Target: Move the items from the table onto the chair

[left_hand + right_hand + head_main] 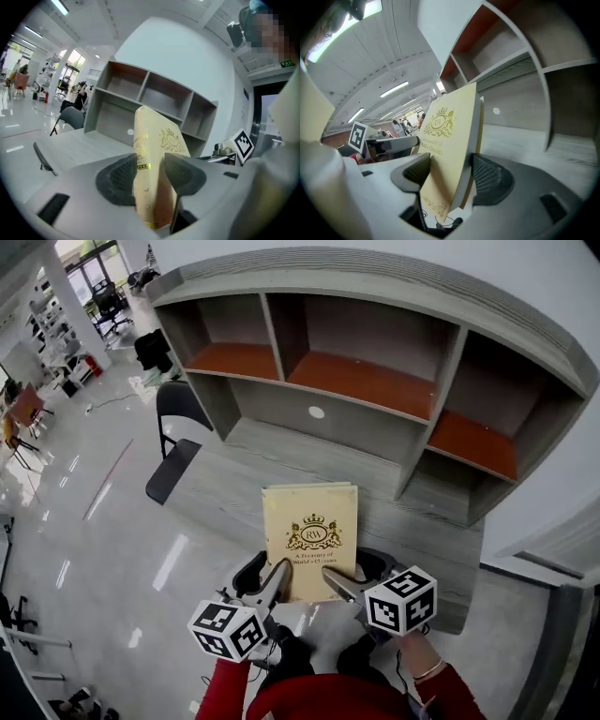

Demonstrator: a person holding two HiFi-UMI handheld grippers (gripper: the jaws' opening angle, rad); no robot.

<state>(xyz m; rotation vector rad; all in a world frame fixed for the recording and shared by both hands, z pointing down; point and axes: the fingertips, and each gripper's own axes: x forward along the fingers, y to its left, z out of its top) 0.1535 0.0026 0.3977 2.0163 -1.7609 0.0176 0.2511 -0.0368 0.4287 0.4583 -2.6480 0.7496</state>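
A cream hardback book (311,538) with a gold crest on its cover is held over the front part of the grey wooden table (234,486). My left gripper (275,579) is shut on the book's near left edge, by the spine. My right gripper (337,583) is shut on its near right edge. In the left gripper view the book (161,136) rises from between the dark pads (117,180) of my left gripper (150,176). In the right gripper view the book (450,126) leans between the pads (490,177) of my right gripper (452,176). The black chair (176,446) stands at the table's left end.
A grey hutch (375,352) with orange-floored shelves fills the table's back. The shiny floor (112,549) lies to the left, beyond the chair (70,117). Desks, chairs and people show far off in the hall.
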